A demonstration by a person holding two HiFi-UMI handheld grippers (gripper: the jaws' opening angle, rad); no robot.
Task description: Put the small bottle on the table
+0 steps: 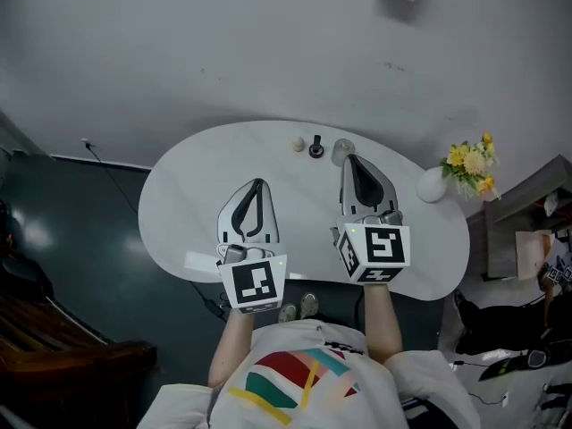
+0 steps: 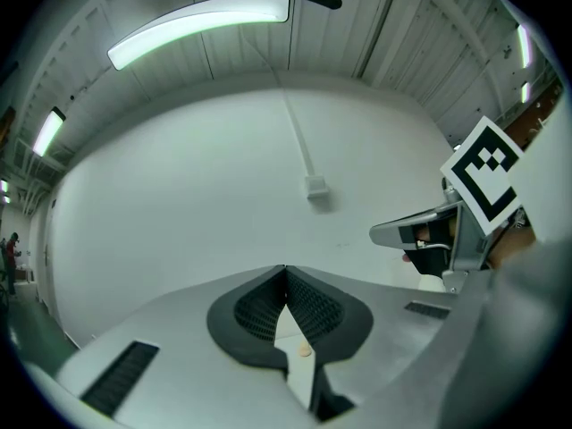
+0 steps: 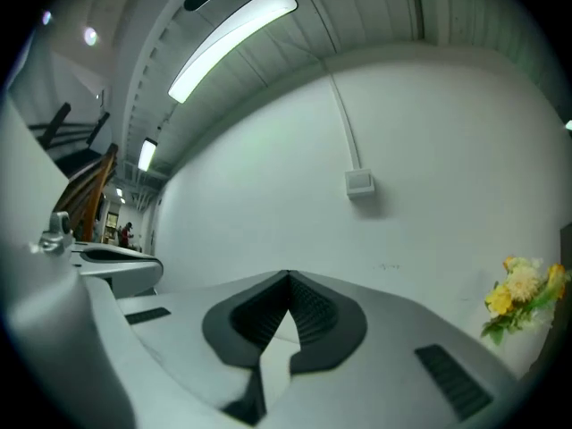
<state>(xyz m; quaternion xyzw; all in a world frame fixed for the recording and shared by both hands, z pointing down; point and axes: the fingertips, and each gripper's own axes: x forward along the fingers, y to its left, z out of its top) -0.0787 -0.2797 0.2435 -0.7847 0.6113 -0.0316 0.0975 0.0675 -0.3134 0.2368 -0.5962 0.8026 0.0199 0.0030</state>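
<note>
Above the near half of the white table (image 1: 179,195), side by side and level: left gripper (image 1: 258,184) and right gripper (image 1: 349,159), each with jaws closed tip to tip, nothing between them. At the far edge, upright on the tabletop beyond both gripper tips: small bottle (image 1: 315,147), dark, flanked by a beige round object (image 1: 298,145) and a clear glass (image 1: 340,150), which is partly hidden behind the right gripper. Toward the right end: white vase (image 1: 432,186) with yellow flowers (image 1: 471,164).

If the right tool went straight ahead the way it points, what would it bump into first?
Probably the white wall, just left of the small box on it. The right tool seems to point over the table, though depth is unclear.
</note>
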